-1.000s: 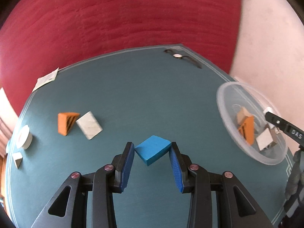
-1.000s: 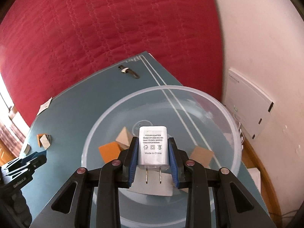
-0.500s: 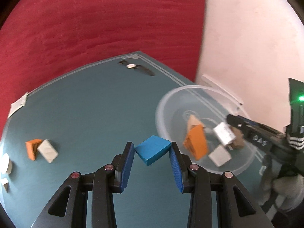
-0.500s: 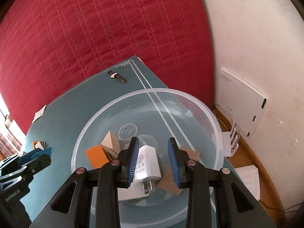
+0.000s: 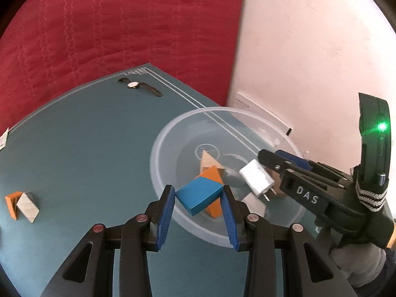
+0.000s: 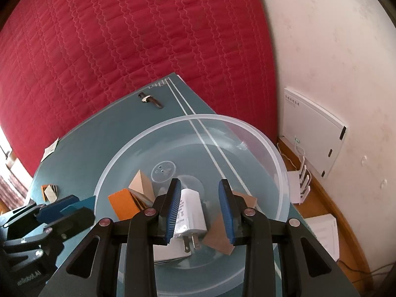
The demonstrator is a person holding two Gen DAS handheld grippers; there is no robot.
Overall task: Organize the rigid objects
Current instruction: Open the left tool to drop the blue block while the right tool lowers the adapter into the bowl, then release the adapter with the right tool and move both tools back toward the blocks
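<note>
My left gripper (image 5: 199, 199) is shut on a blue block (image 5: 199, 194) and holds it over the near rim of a clear plastic bowl (image 5: 173, 128). The bowl holds an orange block (image 5: 212, 175), tan and grey blocks and a white power adapter (image 5: 256, 178). My right gripper (image 6: 200, 210) is open over the bowl (image 6: 269, 148); the white adapter (image 6: 189, 212) leans against its left finger, prongs down, free of the right finger. An orange block (image 6: 122, 203) and a tan wedge (image 6: 142, 185) lie to its left.
A green mat (image 5: 86, 136) covers the table. An orange block (image 5: 12, 204) and a grey block (image 5: 28, 205) lie at its left. A wristwatch (image 5: 138, 86) lies at the far edge. A red quilt and a white wall stand behind.
My right gripper opened and let the adapter drop into the bowl. My left gripper carried the blue block to the right, up to the bowl's rim.
</note>
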